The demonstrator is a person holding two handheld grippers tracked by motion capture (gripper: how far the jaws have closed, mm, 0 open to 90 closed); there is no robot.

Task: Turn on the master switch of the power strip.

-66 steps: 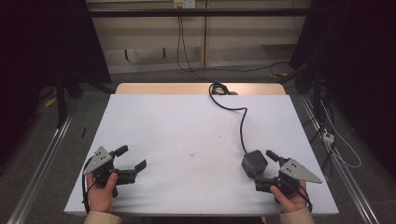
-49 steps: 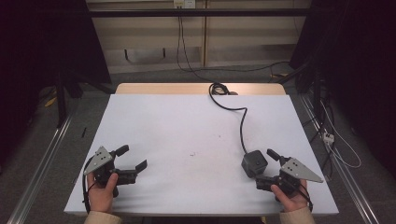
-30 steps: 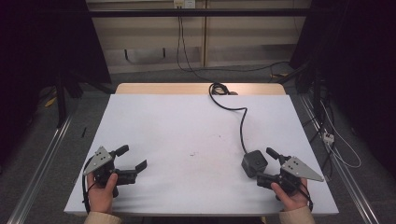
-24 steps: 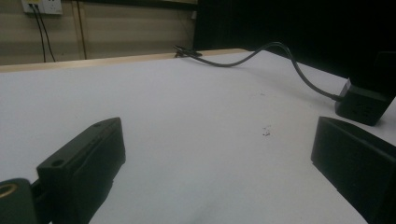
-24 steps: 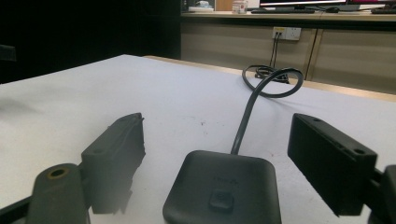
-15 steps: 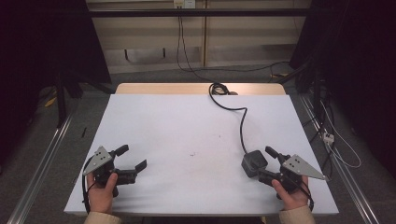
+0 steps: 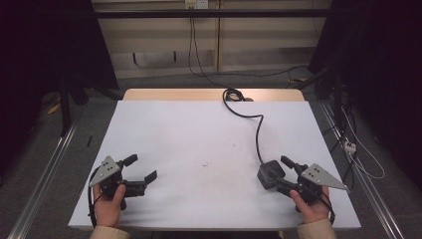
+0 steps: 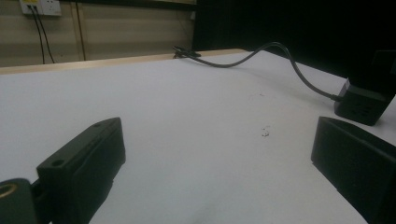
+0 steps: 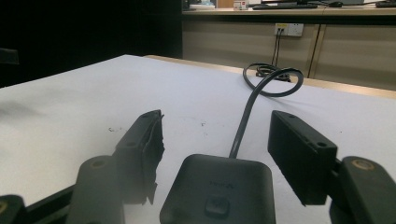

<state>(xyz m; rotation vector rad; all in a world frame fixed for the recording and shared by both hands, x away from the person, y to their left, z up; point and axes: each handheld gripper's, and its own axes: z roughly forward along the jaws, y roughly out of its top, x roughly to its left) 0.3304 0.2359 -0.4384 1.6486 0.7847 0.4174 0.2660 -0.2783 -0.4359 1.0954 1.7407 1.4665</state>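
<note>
A black power box lies on the white table at the front right, its black cable running to the far edge. My right gripper is open, one jaw on each side of the box. In the right gripper view the box sits low between the jaws of the right gripper, with gaps on both sides, and its cable leads away ahead. My left gripper is open at the front left, holding nothing. From the left gripper the box is far off to the right.
The cable coils in a loop at the table's far wooden edge. A wall socket with hanging cords is behind the table. Metal rails run along the floor on both sides. A small dark mark is on the table's middle.
My right gripper has edged forward and left, so the box now lies between its open jaws. The left gripper and the box have stayed put.
</note>
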